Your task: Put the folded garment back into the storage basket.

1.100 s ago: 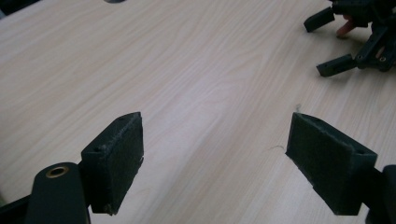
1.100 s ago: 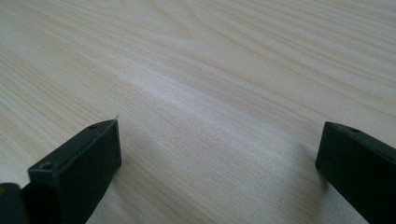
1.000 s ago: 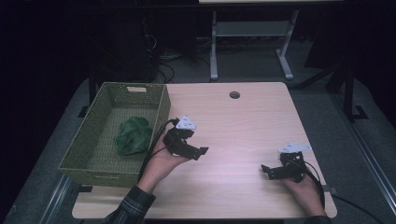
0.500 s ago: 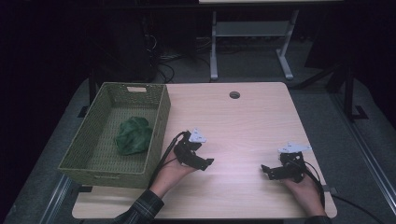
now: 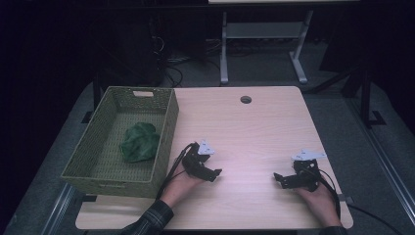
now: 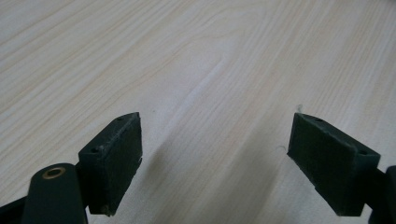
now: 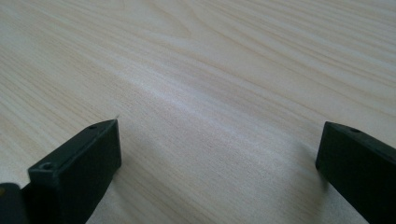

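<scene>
Left hand-held gripper (image 5: 217,172): jaws spread wide, nothing between them. In the left gripper view (image 6: 215,154) both black pads are well apart with bare wood grain in the gap. It sits low over the bench (image 5: 254,127), just beside the right wall of the basket (image 5: 166,132), jaws pointing toward the bench's middle. Whether the pads actually touch the wood is hard to tell from that view; they cast shadows close under them.

Right hand-held gripper (image 5: 278,179): also wide, holding nothing. The right gripper view (image 7: 217,154) has the two pads near the frame edges, plain bench surface between. It is near the bench's front right corner, jaws pointing left toward the other gripper, well apart from it.

Green cloth (image 5: 140,142): crumpled, lying on the floor of the woven green basket, about mid-length. Neither gripper touches it; the basket wall stands between it and the left one.

Basket hangs partly over the bench's left edge. Round cable hole (image 5: 245,100) near the far edge. Cables trail back from both grippers.
</scene>
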